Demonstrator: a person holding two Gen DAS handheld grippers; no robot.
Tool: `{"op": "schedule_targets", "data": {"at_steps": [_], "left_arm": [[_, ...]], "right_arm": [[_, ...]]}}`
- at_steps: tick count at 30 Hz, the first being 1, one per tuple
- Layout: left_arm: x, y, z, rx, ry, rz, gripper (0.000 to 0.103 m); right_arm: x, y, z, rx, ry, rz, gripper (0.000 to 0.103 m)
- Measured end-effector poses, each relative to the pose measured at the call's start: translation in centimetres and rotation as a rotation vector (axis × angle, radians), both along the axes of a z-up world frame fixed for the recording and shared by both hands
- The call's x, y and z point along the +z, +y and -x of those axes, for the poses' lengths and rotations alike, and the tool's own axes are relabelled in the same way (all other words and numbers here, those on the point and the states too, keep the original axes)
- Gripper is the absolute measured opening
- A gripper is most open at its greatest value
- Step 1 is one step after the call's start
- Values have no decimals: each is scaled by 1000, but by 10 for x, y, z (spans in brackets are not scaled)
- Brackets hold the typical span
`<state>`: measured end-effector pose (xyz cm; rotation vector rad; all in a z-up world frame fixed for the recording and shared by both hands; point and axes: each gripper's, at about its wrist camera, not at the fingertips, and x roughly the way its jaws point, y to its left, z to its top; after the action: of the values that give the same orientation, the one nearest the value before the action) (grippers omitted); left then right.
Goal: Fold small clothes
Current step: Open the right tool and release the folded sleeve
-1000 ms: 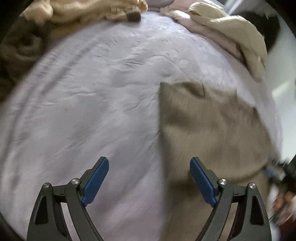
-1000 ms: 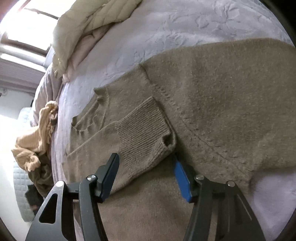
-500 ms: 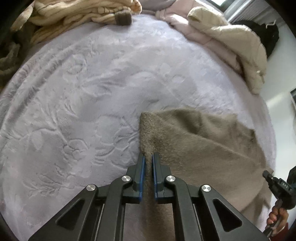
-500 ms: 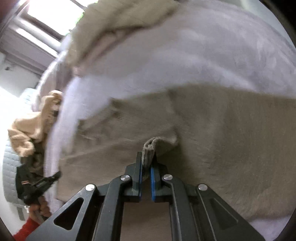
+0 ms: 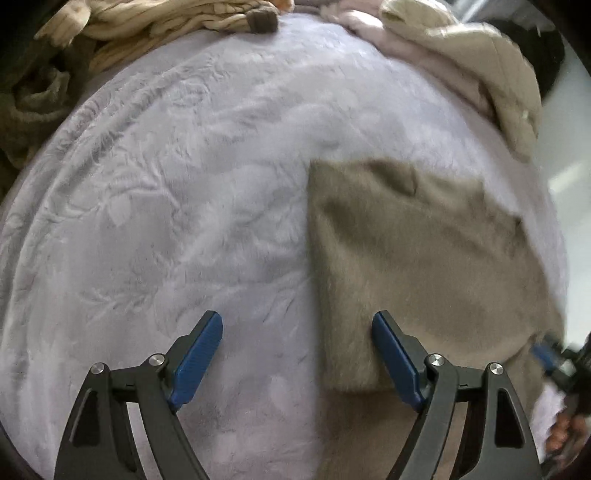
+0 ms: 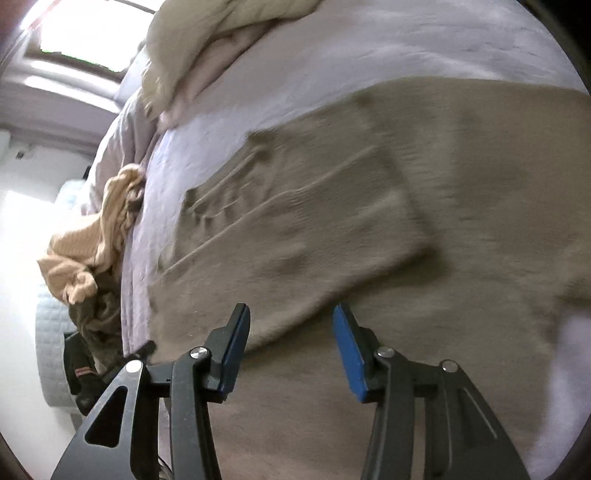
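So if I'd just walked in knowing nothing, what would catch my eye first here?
Probably the brown knitted sweater, lying flat on the pale lilac bedspread with one sleeve folded across its body. Next, the blue-tipped tongs at the bottom of each view: the left tongs gape open over the sweater's edge, and the right tongs gape open near the sleeve, neither gripping anything. Crumpled cream clothes are heaped at the bed's far edge.

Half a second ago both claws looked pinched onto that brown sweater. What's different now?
Both claws have let go. The left claw opened and released the sweater edge, which now lies flat on the lilac blanket. The right claw opened too, dropping the sleeve cuff folded across the sweater's body. The heap of other clothes at the blanket's edge stayed put.
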<state>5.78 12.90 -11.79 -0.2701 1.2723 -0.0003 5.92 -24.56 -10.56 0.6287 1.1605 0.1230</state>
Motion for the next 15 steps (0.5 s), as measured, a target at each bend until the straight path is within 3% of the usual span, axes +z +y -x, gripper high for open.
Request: {"op": "schedule_targets", "data": {"at_steps": [3, 5, 8, 10, 13, 15], "left_arm": [[-10, -17, 7, -81, -21, -188, 84], [-8, -17, 12, -96, -34, -226, 85], [1, -8, 20, -78, -27, -248, 85], [5, 3, 25, -68, -12, -244, 85], [15, 14, 39, -37, 11, -207, 85], [22, 9, 49, -37, 15, -185, 85]], "right_arm": [[-20, 14, -12, -3, 82, 97, 46], [-20, 15, -10, -1, 79, 126, 43], [-12, 8, 4, -14, 92, 115, 47], [-9, -5, 17, -52, 112, 40, 52], [-9, -23, 41, -142, 139, -70, 70], [-6, -27, 58, -185, 129, -134, 71]]}}
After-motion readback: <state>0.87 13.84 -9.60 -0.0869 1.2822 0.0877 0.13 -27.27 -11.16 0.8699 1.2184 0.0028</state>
